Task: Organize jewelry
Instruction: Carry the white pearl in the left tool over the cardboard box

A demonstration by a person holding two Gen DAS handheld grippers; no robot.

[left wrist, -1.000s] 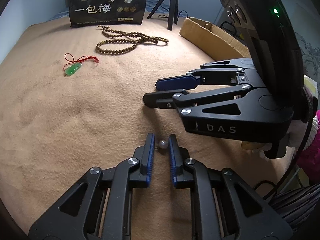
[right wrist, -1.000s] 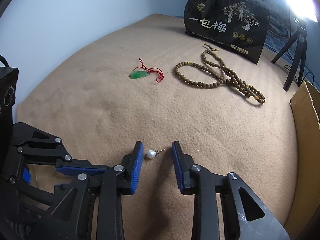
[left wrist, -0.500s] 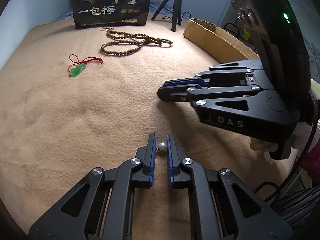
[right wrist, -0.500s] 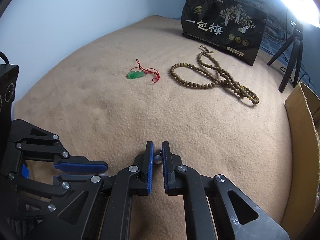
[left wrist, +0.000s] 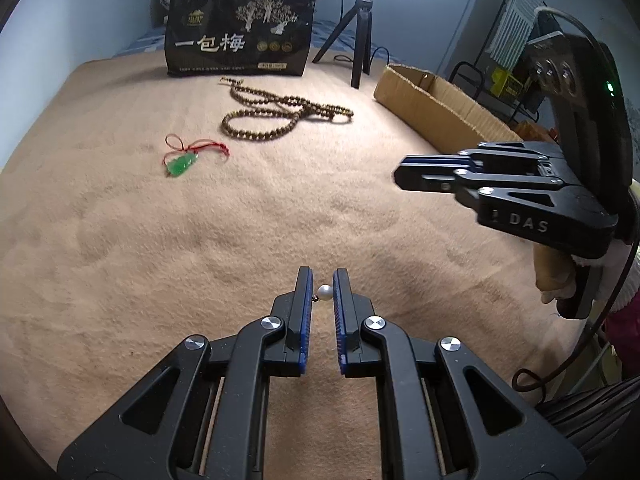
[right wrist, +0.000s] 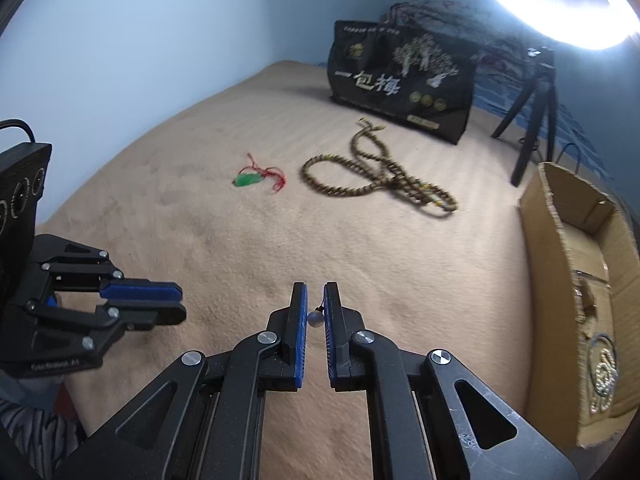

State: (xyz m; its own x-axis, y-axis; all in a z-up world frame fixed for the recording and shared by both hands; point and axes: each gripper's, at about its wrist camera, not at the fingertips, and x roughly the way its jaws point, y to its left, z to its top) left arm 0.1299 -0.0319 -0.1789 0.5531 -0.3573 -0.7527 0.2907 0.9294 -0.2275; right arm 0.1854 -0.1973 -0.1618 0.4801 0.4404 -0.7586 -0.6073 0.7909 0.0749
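My left gripper (left wrist: pixel 322 292) pinches a small white pearl earring (left wrist: pixel 324 291); my right gripper (right wrist: pixel 315 316) pinches its greyish twin (right wrist: pixel 315 319), low centre. Either round bead could squirt free onto the tan blanket (left wrist: pixel 120 240).

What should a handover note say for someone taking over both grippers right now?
Left gripper: shut on a pearl earring.
Right gripper: shut on a second pearl earring.
Lying on the tan blanket: green pendant on red cord, brown bead necklace.
Cardboard box sits at the right edge, a chain-like piece already inside.
Done: both earrings picked up.
Left: probably drop them in the box, then collect pendant and beads.
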